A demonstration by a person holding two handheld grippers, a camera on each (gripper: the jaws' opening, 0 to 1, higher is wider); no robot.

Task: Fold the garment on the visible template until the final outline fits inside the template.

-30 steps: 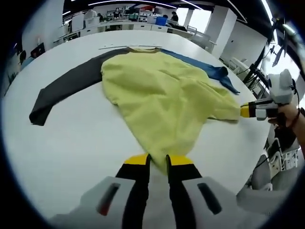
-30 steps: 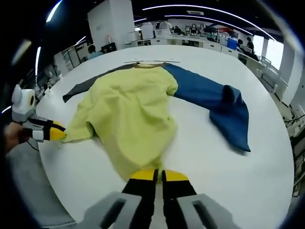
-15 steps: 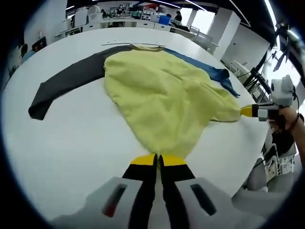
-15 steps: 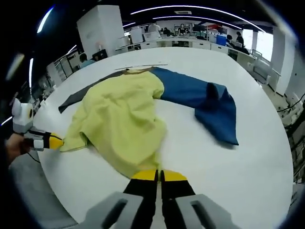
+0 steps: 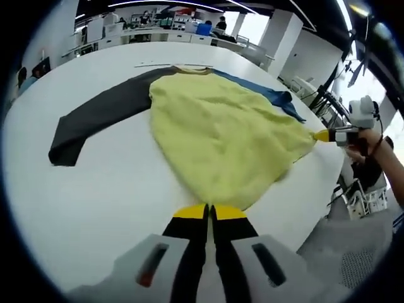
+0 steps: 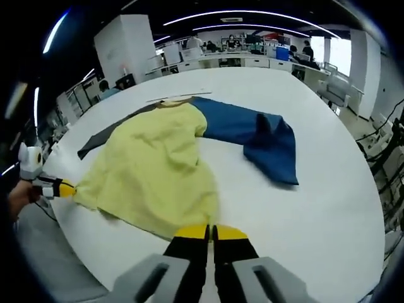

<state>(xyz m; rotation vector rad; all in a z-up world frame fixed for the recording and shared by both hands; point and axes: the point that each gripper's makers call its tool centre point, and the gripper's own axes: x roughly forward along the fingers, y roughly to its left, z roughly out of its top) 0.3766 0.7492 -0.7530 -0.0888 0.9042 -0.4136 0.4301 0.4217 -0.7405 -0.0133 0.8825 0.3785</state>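
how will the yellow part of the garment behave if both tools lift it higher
Probably floppy: the yellow panel sags between the left tool and the right tool, both shut on its hem. It looks light. The blue sleeve and grey sleeve would likely drag behind.

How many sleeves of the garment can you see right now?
2: the dark grey sleeve lies flat on the left tongs' side; the blue sleeve lies crumpled at its end on the right tongs' side. None seems hidden.

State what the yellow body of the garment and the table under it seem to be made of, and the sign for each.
Yellow body: looks like soft matte fabric, perhaps fleece or knit; it drapes and wrinkles without shine. Table: seems a hard, smooth white surface, laminate or similar; flat, with a faint sheen.
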